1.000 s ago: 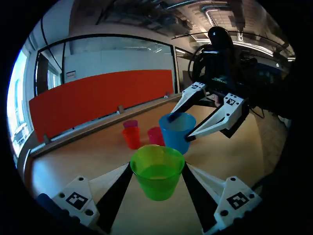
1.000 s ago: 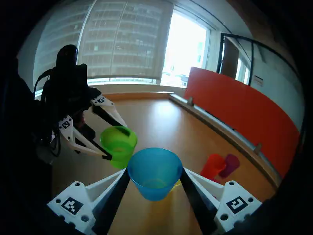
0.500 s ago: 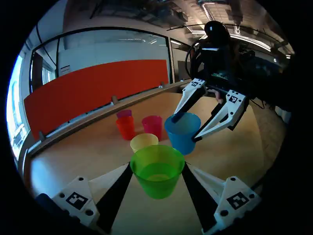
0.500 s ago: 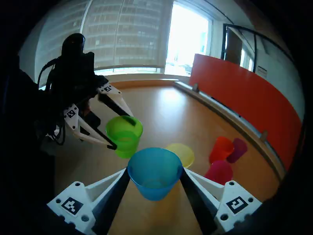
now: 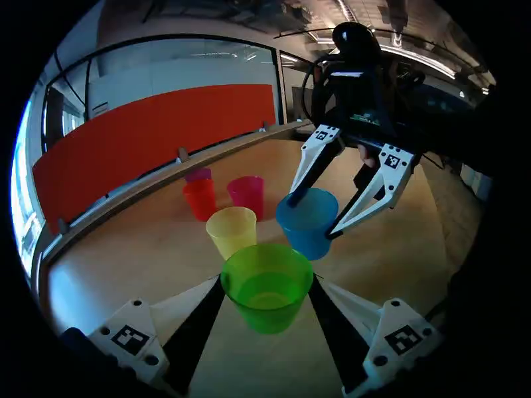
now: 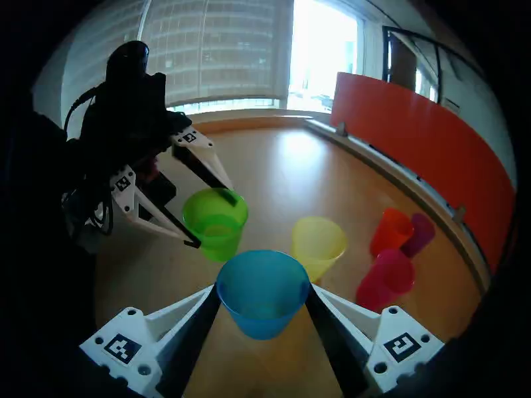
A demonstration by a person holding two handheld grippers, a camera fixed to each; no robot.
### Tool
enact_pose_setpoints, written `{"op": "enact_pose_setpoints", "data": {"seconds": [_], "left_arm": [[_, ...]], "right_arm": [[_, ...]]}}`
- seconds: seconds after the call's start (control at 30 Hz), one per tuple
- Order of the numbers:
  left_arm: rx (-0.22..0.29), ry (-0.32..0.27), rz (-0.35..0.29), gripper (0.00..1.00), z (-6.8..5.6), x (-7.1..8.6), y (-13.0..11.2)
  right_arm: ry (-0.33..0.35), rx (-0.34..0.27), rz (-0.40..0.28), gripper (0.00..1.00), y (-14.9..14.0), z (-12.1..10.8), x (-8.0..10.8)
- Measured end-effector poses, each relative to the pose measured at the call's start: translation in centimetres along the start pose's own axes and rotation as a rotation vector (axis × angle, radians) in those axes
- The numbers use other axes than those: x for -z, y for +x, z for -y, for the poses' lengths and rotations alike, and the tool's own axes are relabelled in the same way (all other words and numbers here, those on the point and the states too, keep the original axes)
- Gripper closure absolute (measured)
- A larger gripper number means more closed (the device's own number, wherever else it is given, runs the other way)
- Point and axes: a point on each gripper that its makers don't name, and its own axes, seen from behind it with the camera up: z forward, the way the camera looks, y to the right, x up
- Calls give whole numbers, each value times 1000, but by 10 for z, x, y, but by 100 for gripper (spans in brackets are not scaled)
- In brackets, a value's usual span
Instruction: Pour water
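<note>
- Your left gripper [image 5: 267, 282] is closed partway onto the green cup [image 5: 267, 302], both fingers pressing its sides; the cup is upright above the table [image 5: 133, 252].
- Your right gripper [image 6: 262, 295] clamps the blue cup [image 6: 262, 315] the same way, just beside the green cup.
- Yellow cup [image 5: 231, 229], pink cup [image 5: 247, 194], red cup [image 5: 200, 198] and purple cup [image 5: 198, 174] stand on the table beyond.

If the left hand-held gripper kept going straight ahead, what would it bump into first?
Probably the yellow cup, standing just past the green cup the left hand-held gripper holds, slightly left of its line. The blue cup in the right hand-held gripper sits similarly near, slightly right; depth is unclear.
</note>
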Motion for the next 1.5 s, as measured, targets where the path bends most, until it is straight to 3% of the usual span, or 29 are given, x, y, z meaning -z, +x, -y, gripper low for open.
{"op": "enact_pose_setpoints", "data": {"seconds": [0.87,1.5], "left_arm": [[30,-24,46,13,-5,-12,-25],[15,-29,65,13,-5,-9,-28]], "right_arm": [[27,4,54,9,-24,7,-12],[29,-15,59,8,-30,8,-7]]}}
